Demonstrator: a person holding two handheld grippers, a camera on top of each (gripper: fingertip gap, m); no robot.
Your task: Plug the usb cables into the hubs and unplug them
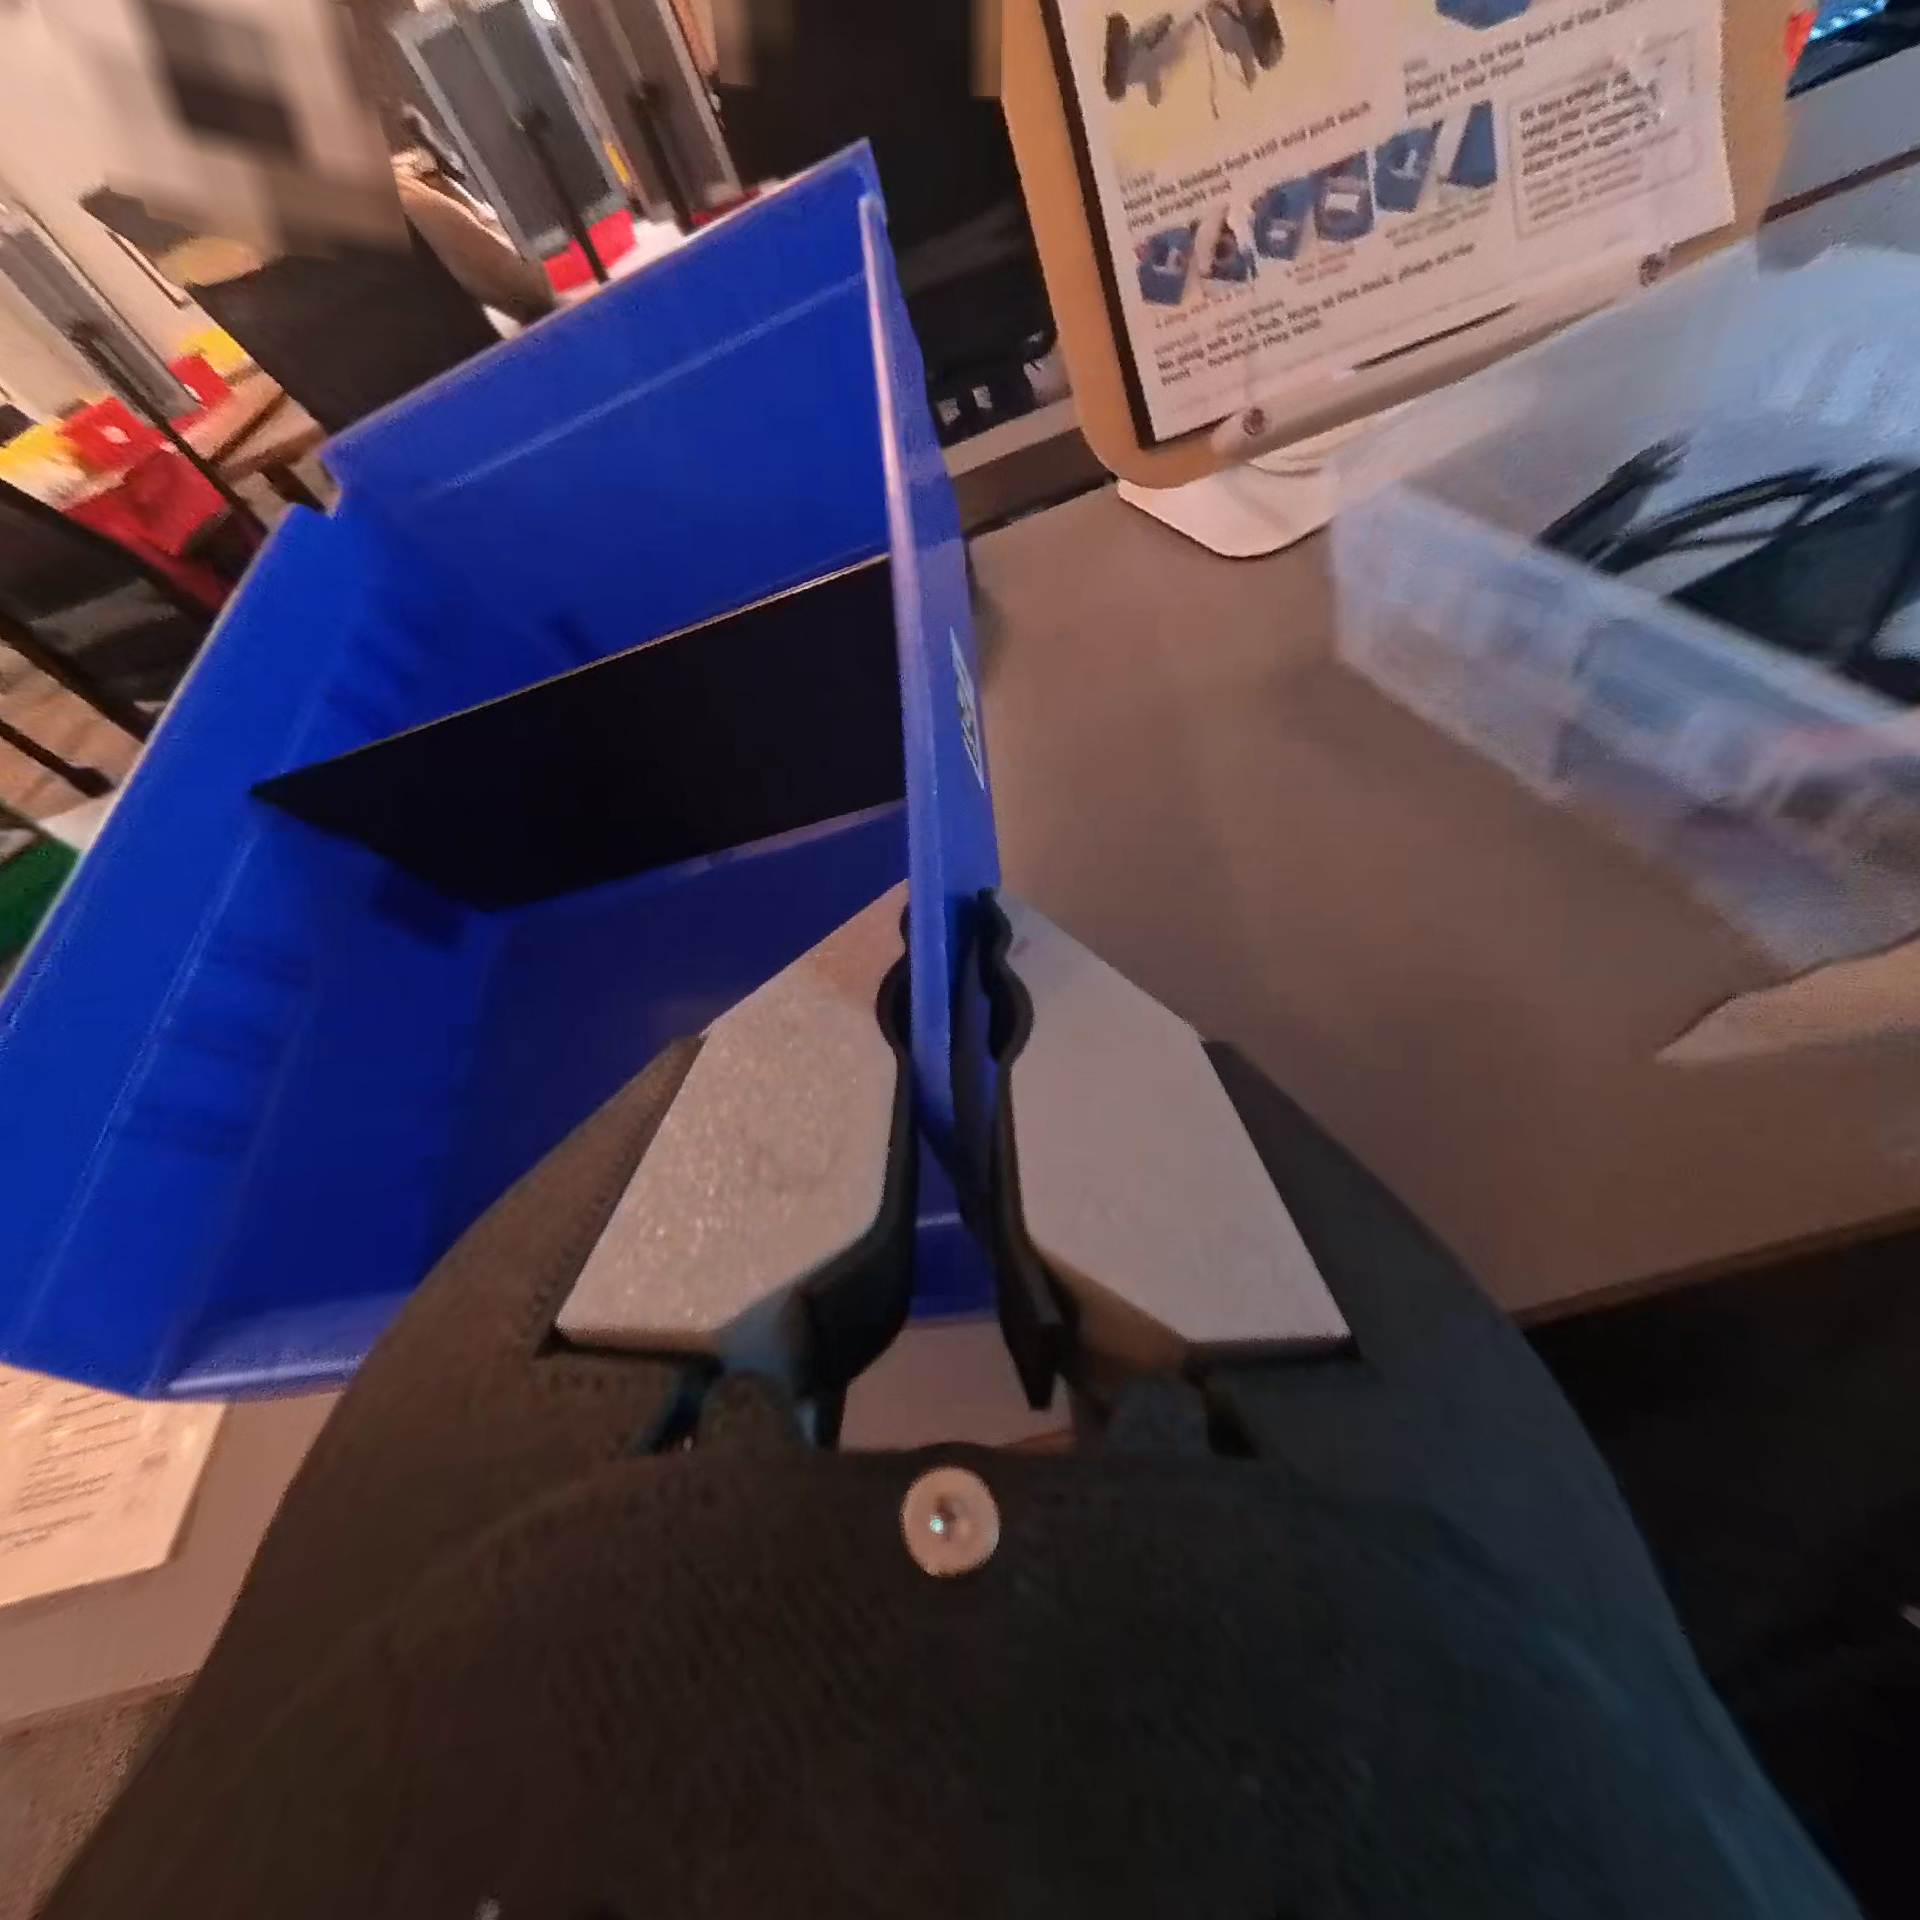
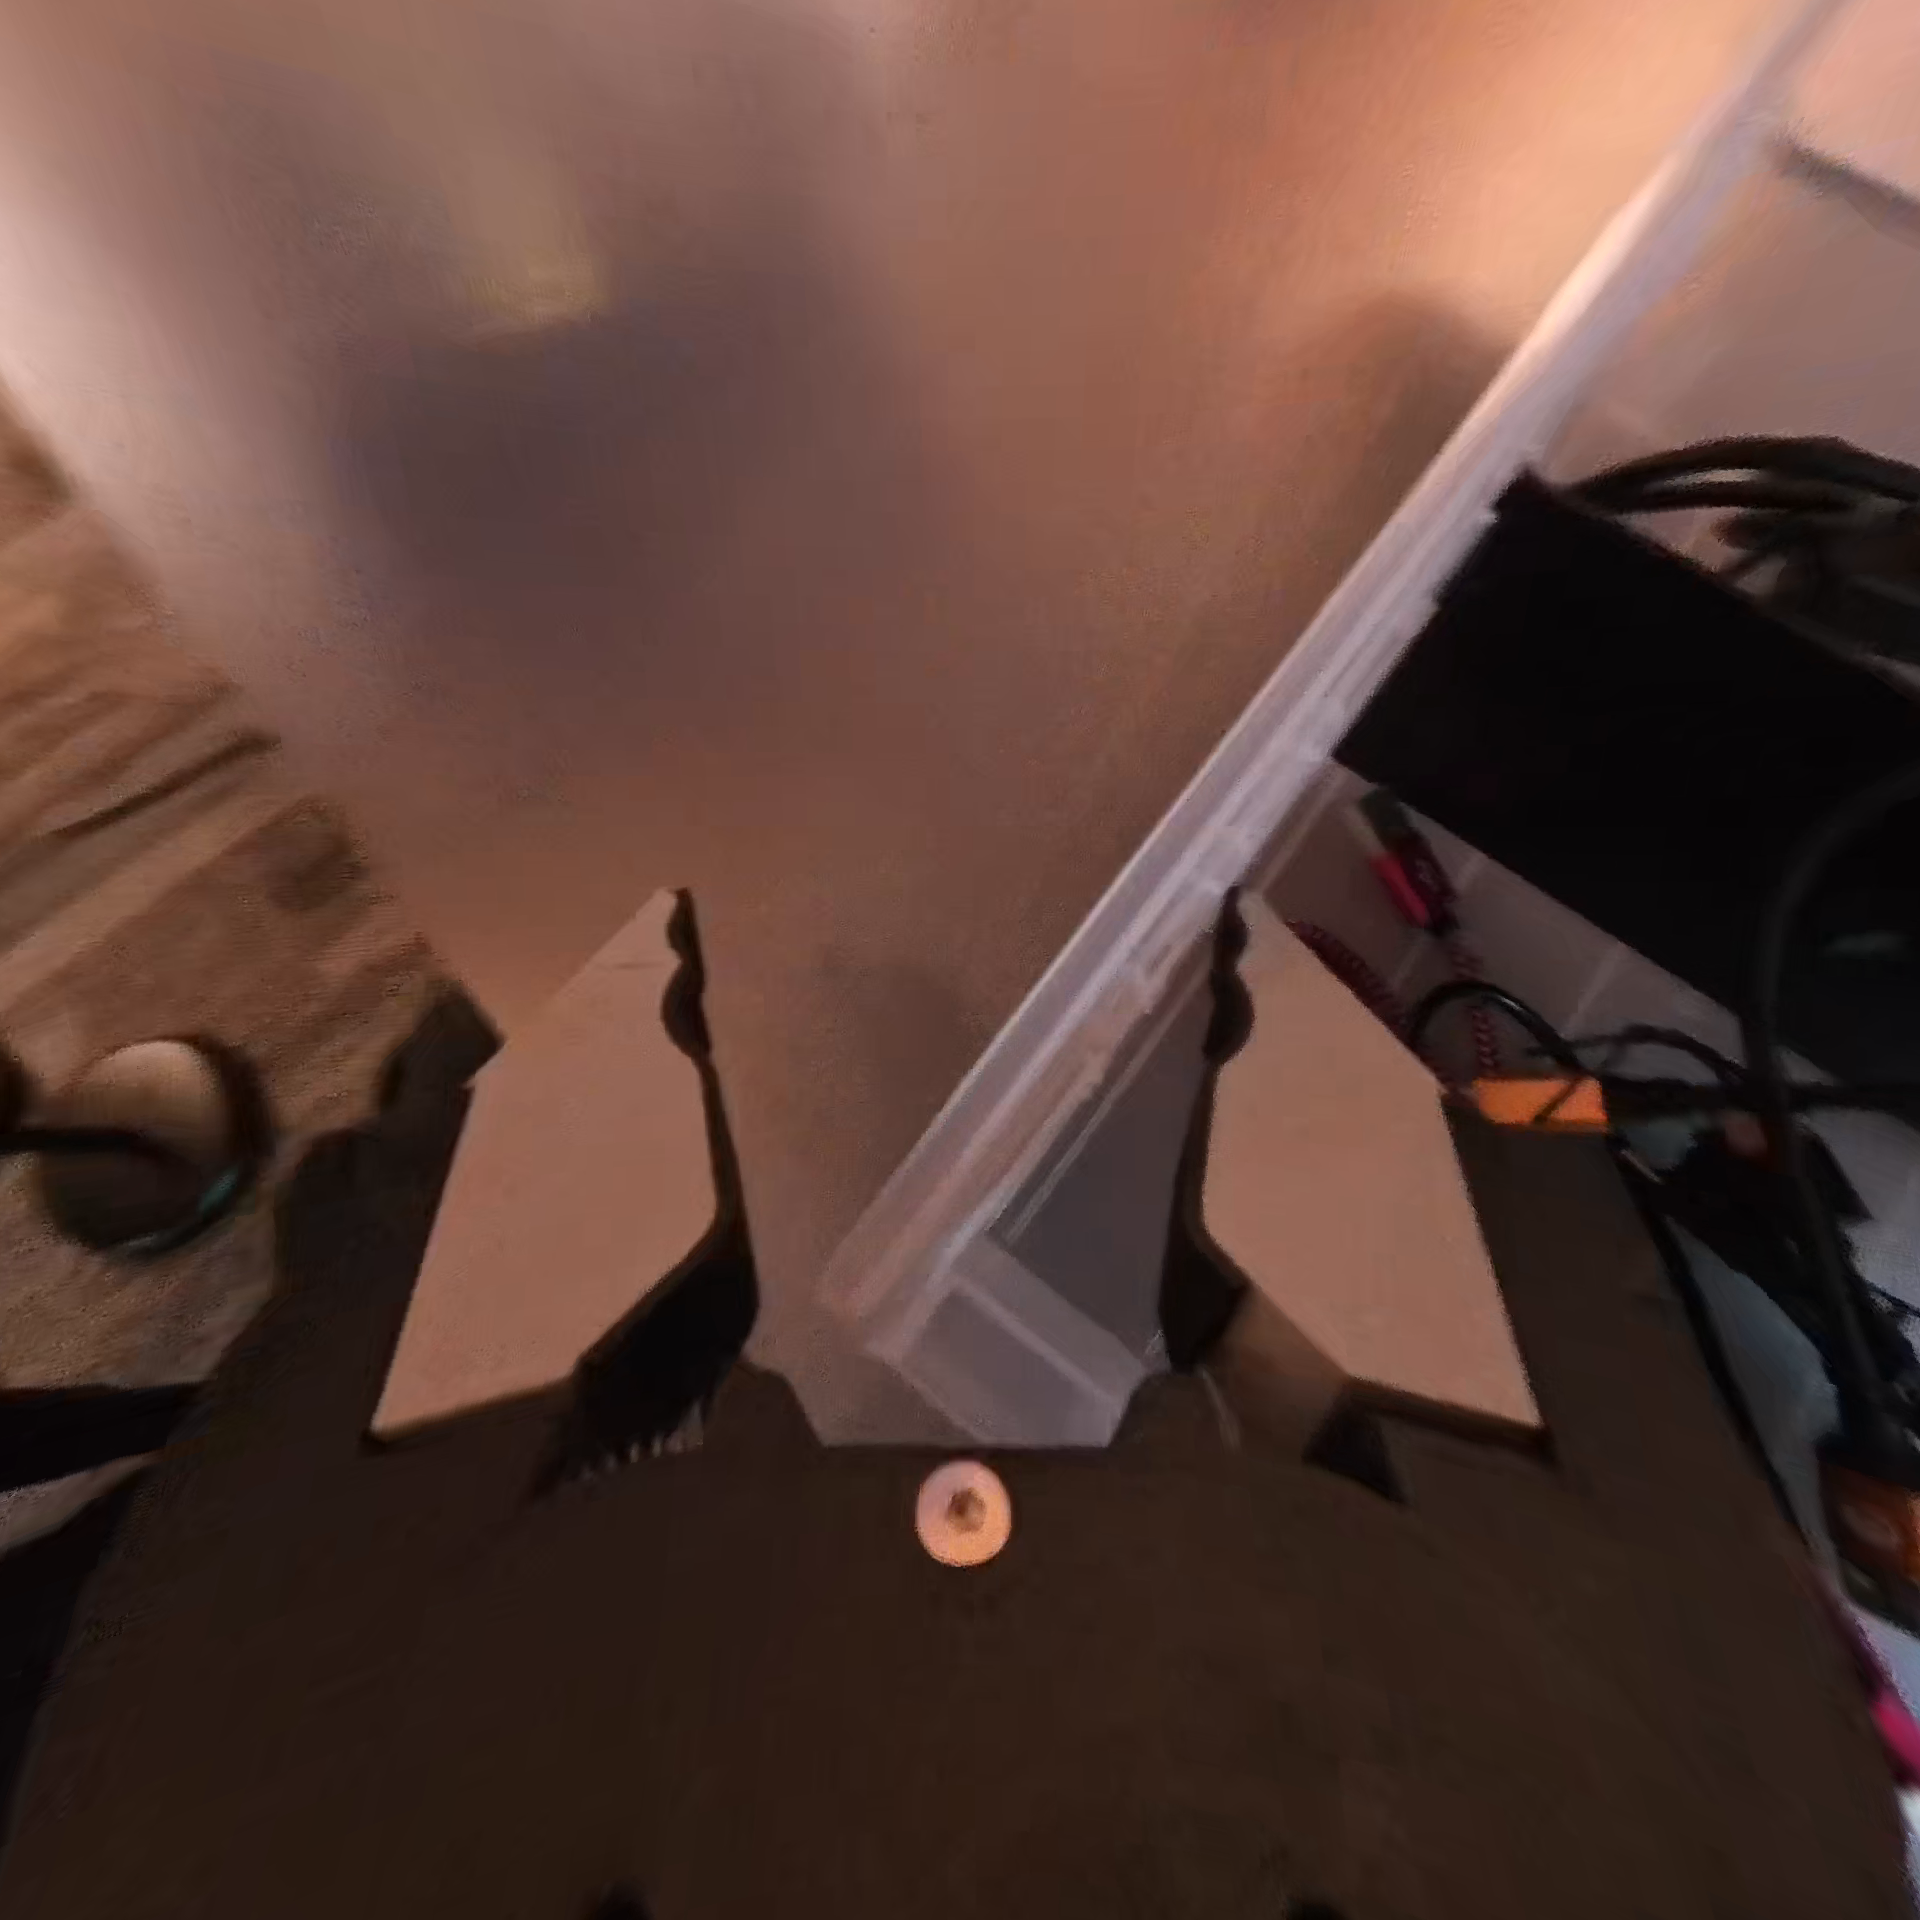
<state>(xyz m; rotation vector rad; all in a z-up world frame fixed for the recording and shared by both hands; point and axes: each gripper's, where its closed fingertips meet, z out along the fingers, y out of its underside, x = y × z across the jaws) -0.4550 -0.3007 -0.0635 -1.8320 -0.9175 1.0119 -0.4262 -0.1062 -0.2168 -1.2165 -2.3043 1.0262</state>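
The left gripper (image 1: pixel 954 987) was pinched on the right side wall of the blue bin (image 1: pixel 499 935), its fingers pressed to either face of the thin plastic near the front corner, probably so the bin could be dragged or steadied on the grey table (image 1: pixel 1299 935) before any plugging began. A black divider (image 1: pixel 623 769) split the bin into a front and a back compartment, and both looked bare in this view. The right gripper (image 2: pixel 956 966) stood with its fingers spread wide and held nothing; it straddled the near rim of the clear plastic container (image 2: pixel 1195 831), one finger outside the wall and one over the interior, likely poised either to grasp that wall or to reach in. The task's things lay in that container: a black block that may have been a hub (image 2: pixel 1621 748), and a tangle of USB cables (image 2: pixel 1507 1039), black and red-braided, beside and below it. Heavy motion blur smeared both views, so connectors and ports could not be made out. The container's far end was cut off, and an instruction card (image 1: pixel 1382 197) stood behind on the table.
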